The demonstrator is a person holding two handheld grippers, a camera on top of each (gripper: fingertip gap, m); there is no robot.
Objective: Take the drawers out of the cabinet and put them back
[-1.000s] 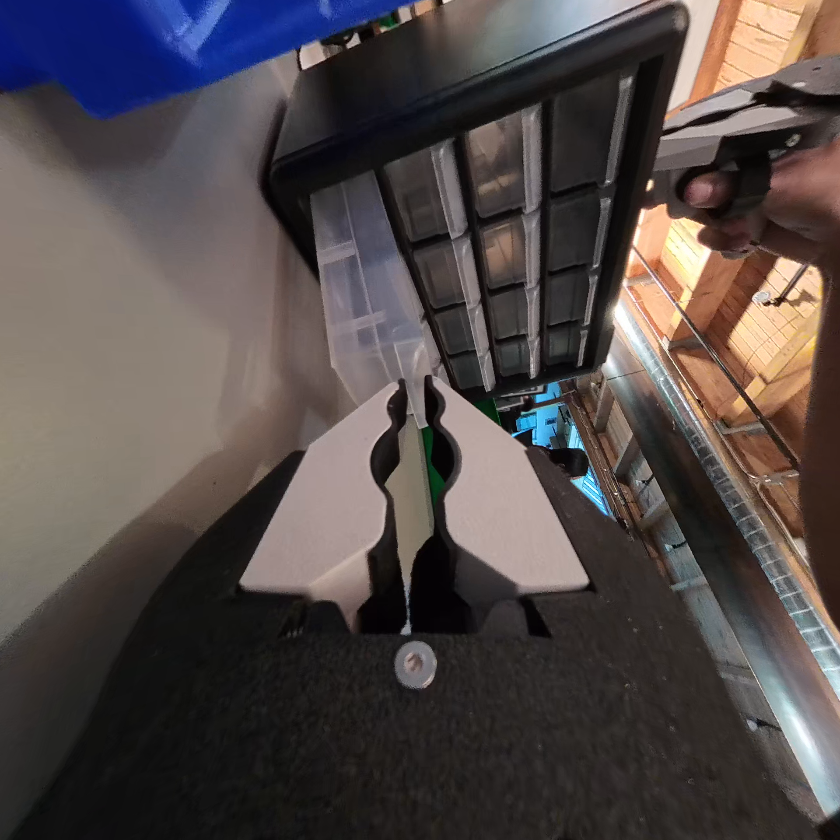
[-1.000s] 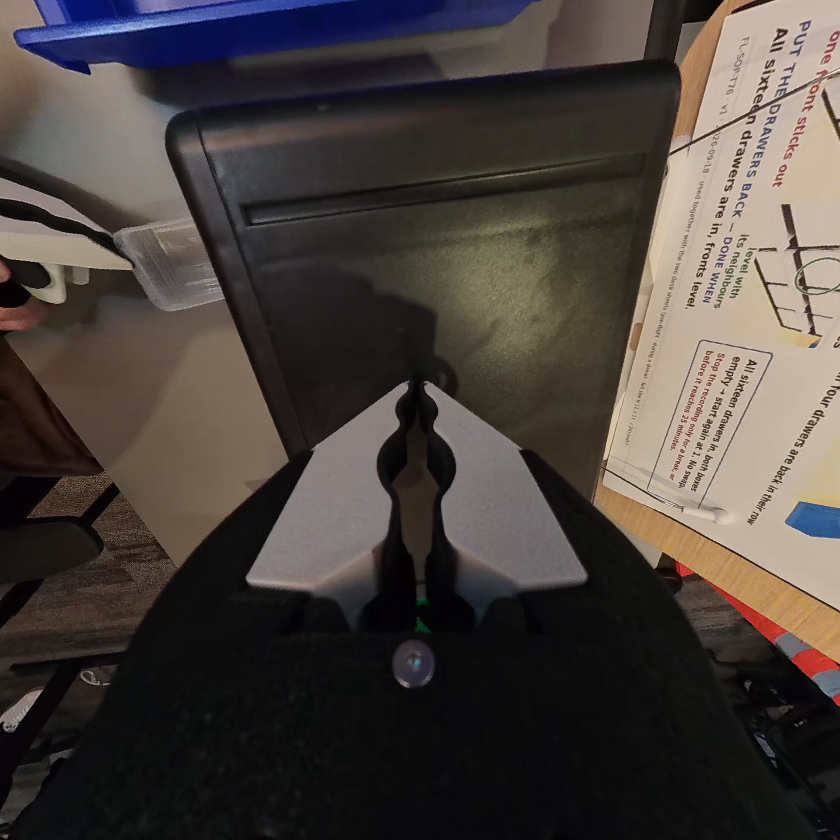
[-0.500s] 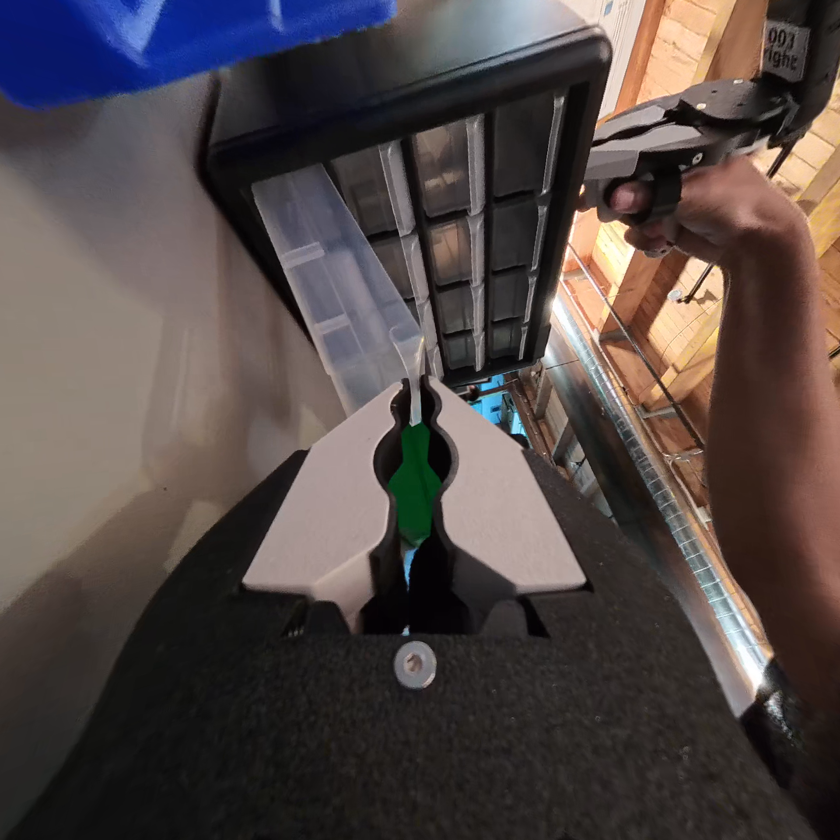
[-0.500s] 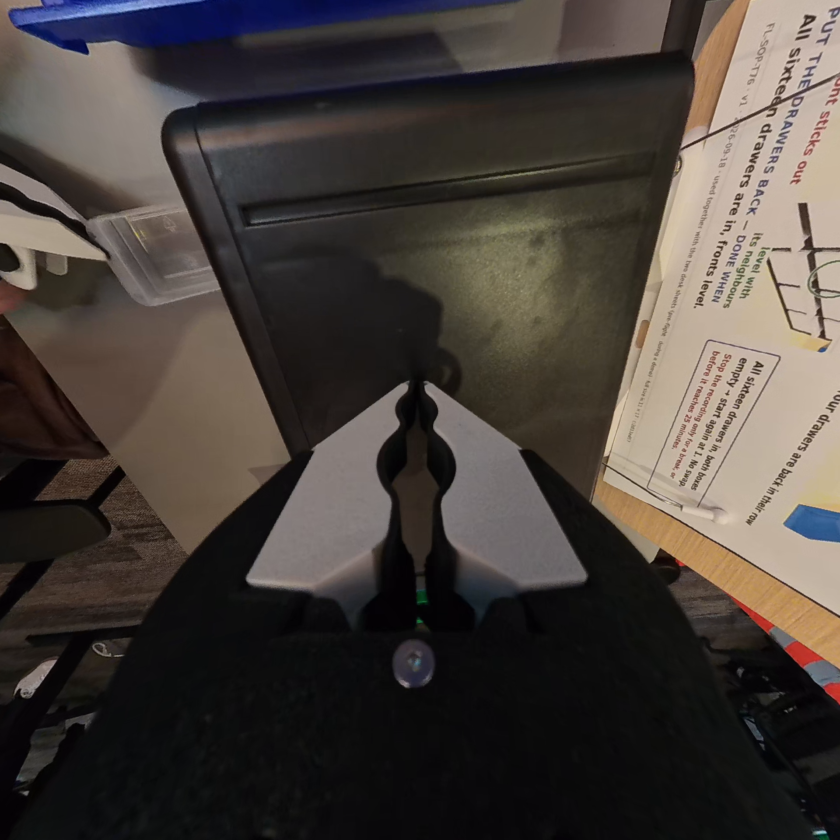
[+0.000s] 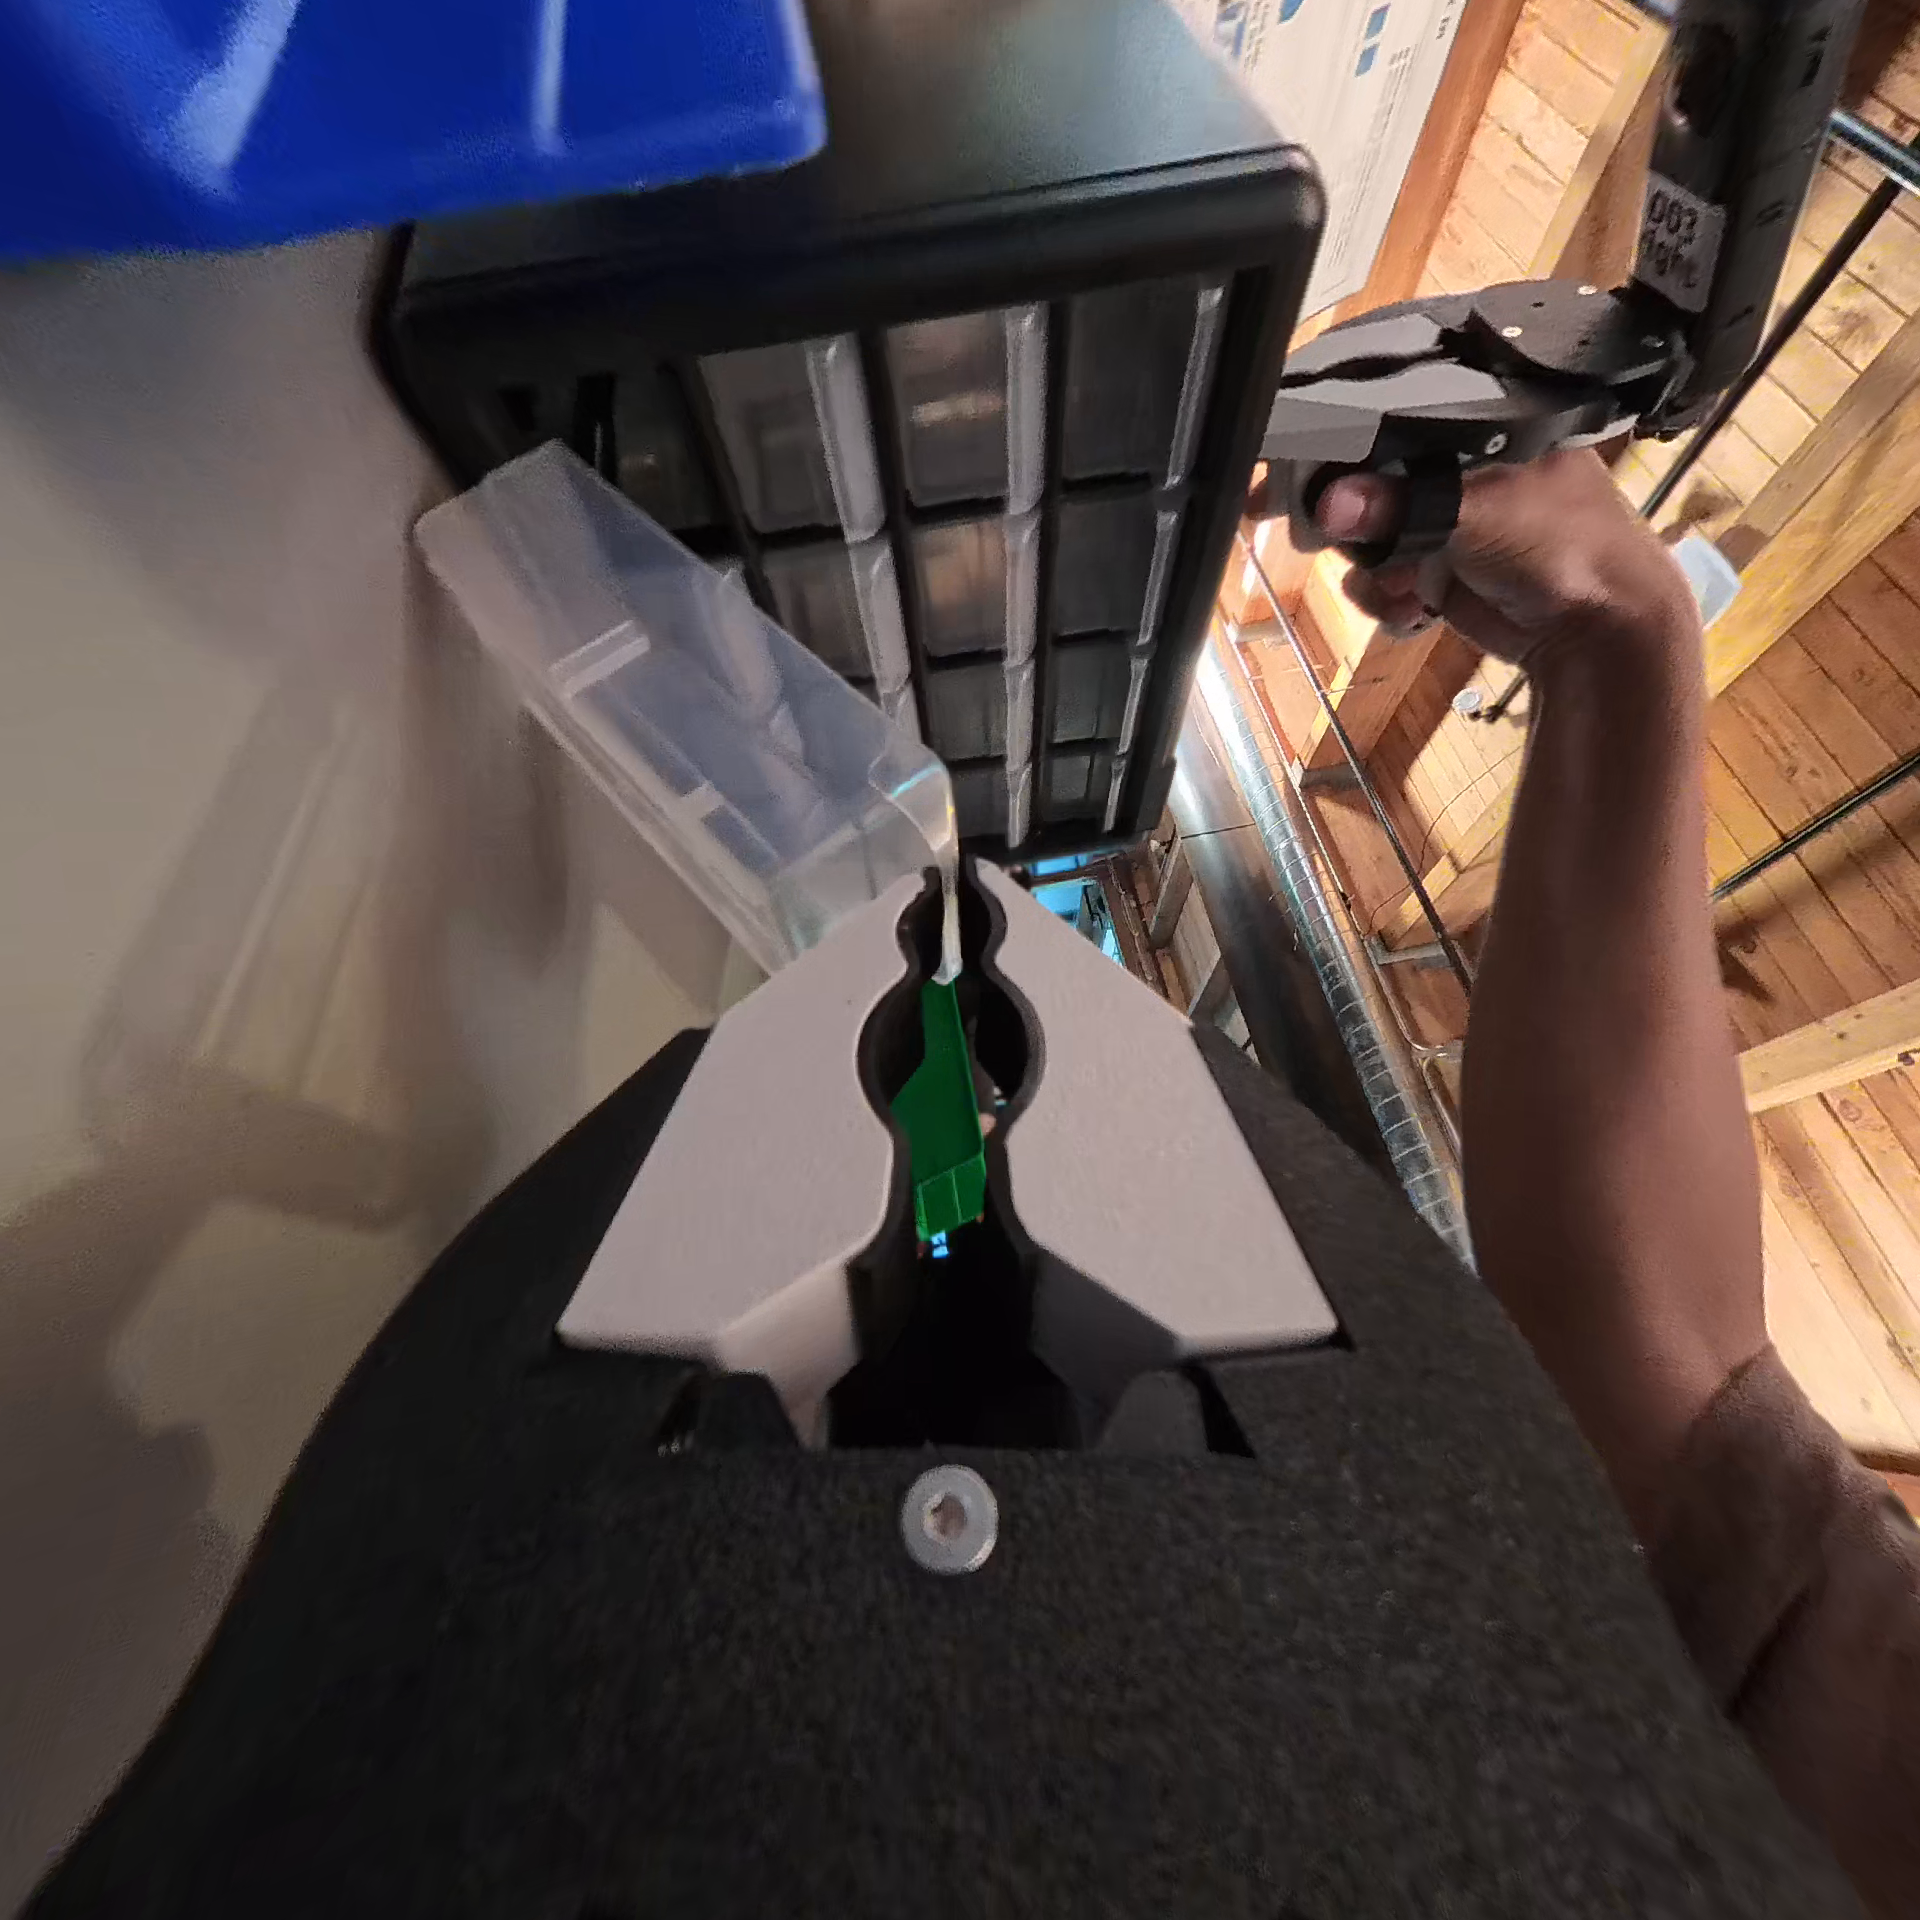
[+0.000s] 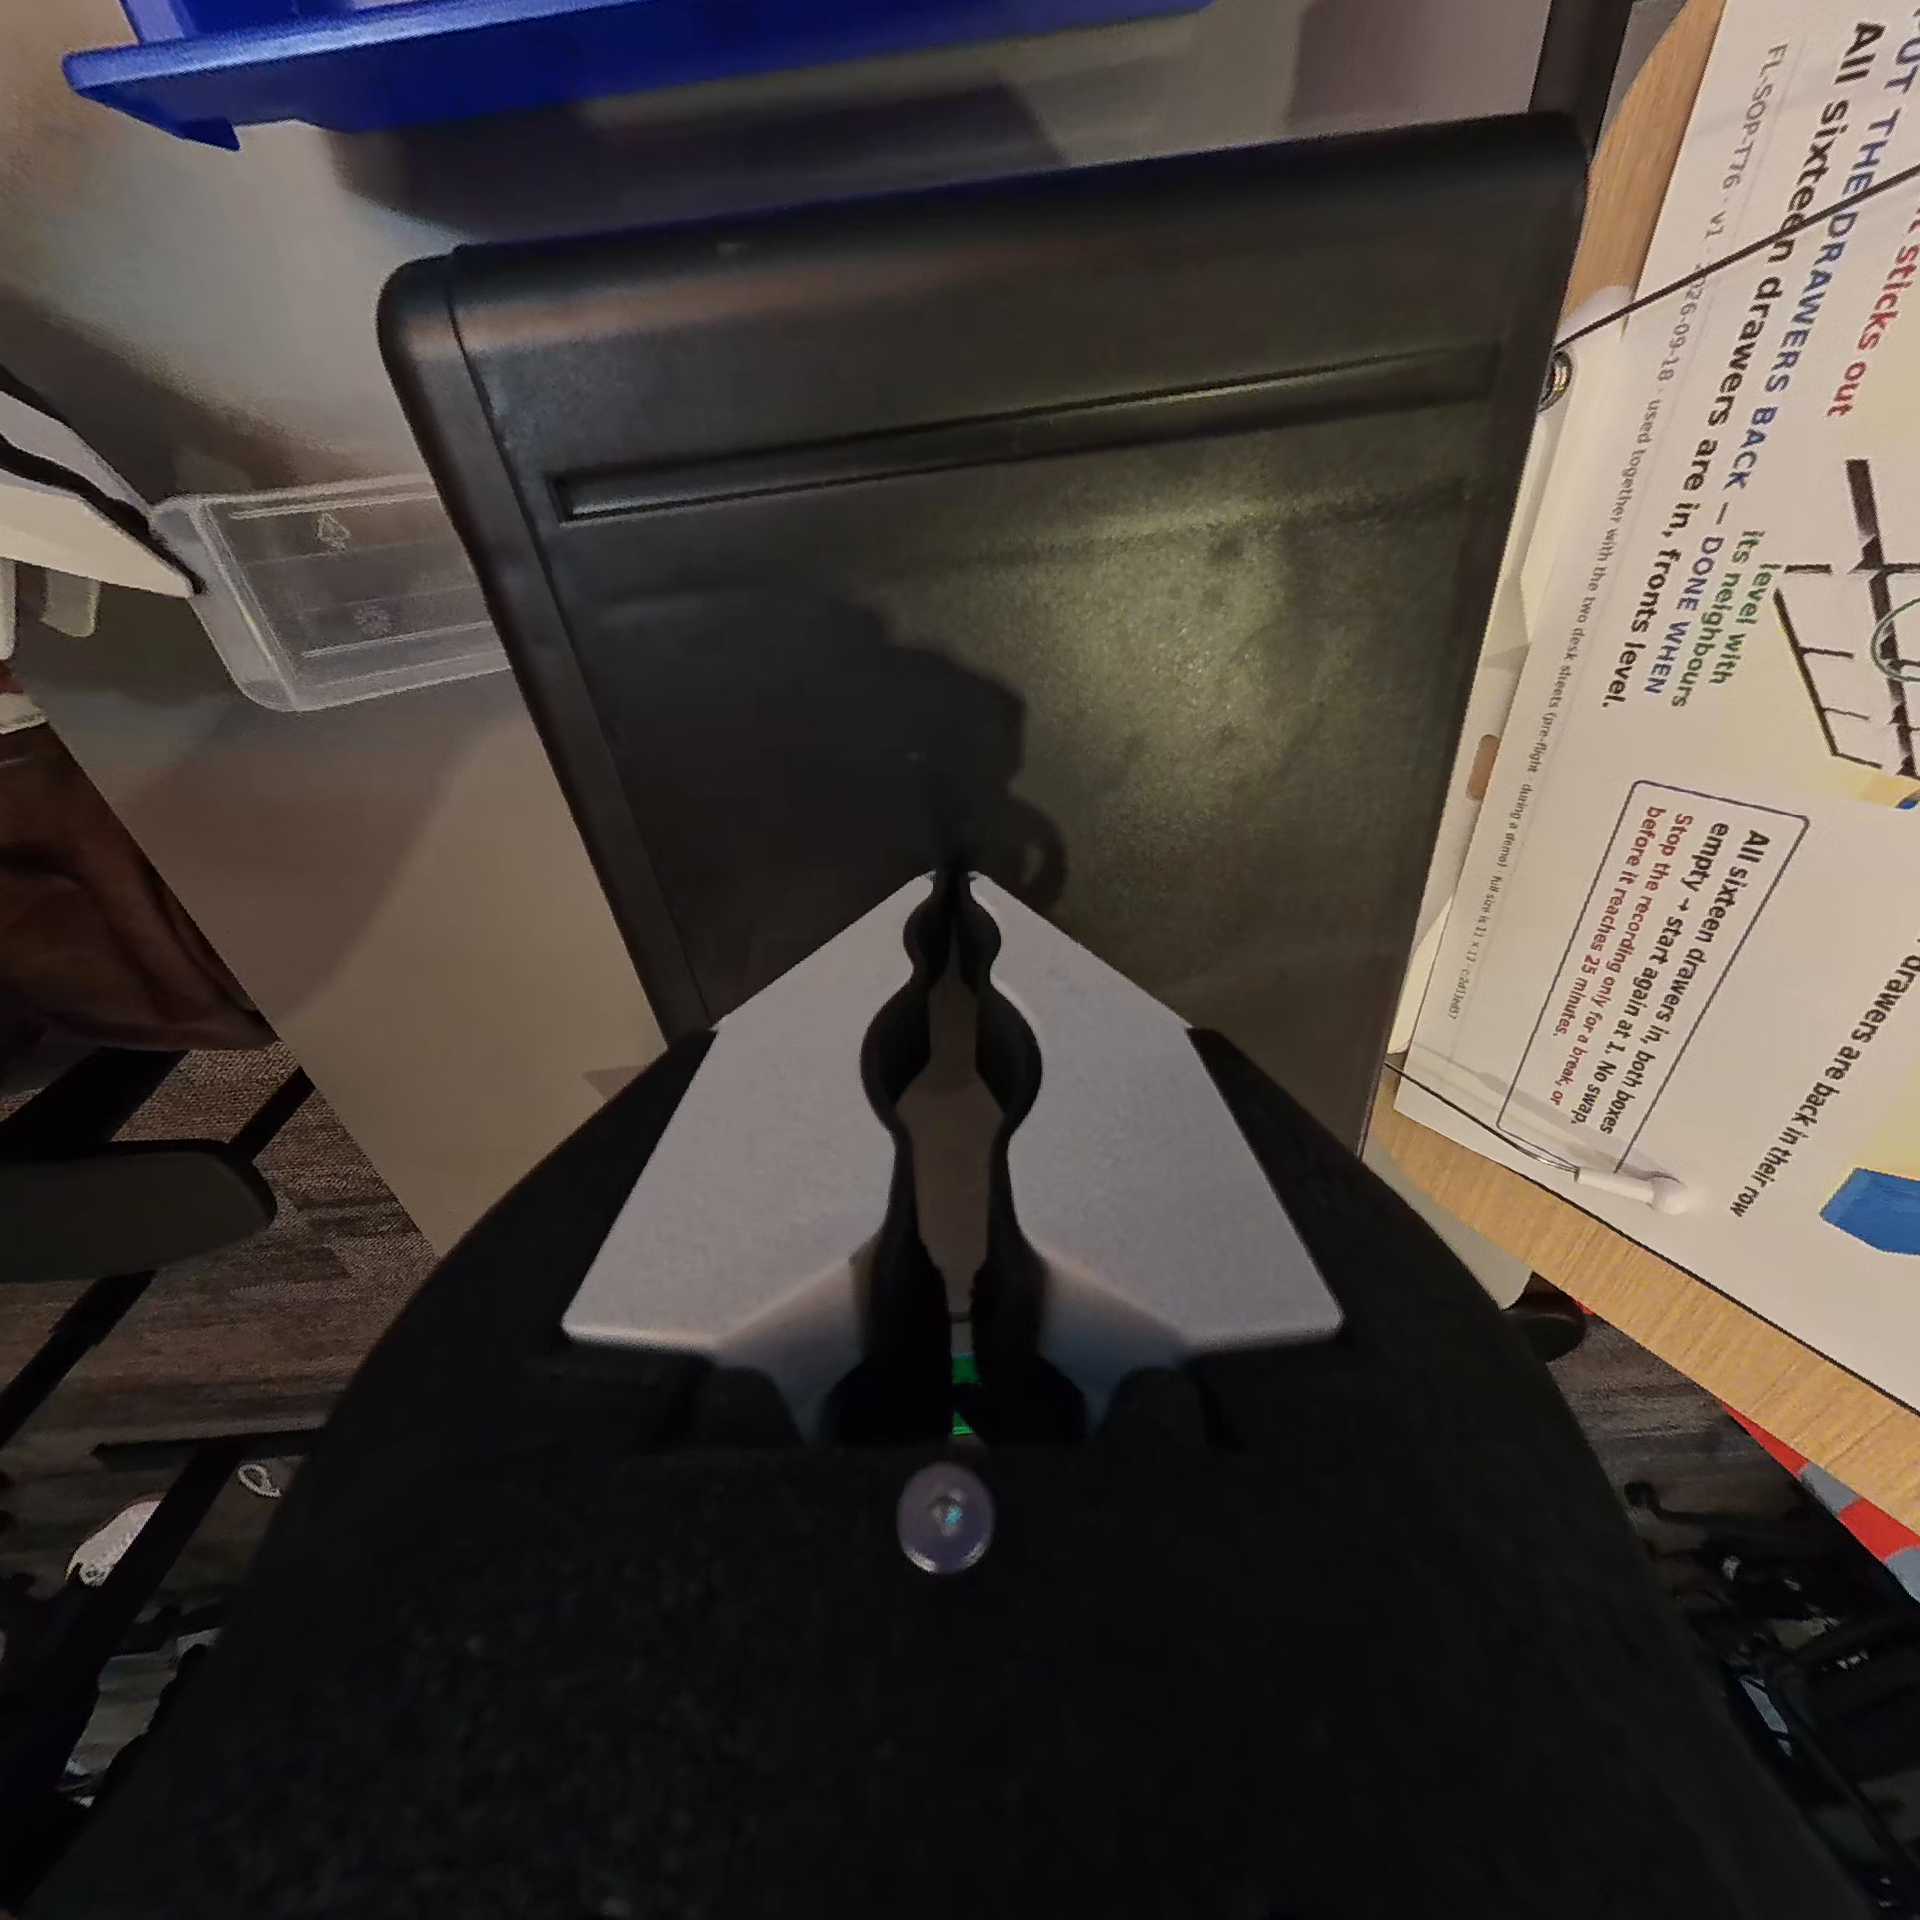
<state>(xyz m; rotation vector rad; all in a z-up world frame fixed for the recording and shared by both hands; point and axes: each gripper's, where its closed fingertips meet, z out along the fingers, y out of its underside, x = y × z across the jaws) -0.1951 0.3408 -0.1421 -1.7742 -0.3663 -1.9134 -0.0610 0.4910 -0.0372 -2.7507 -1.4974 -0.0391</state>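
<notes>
Left fingers [image 5: 951,894] pinch the clear drawer's [image 5: 686,696] front lip; right fingers [image 6: 951,883] closed empty against cabinet [image 6: 1039,623].

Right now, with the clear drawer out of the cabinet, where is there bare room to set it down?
Bare pale tabletop lies beside the cabinet, under the clear drawer held by the left gripper. It is crowded toward the blue bin and, past the cabinet, by the printed sheet. The right gripper is pressed against the cabinet's side.
</notes>
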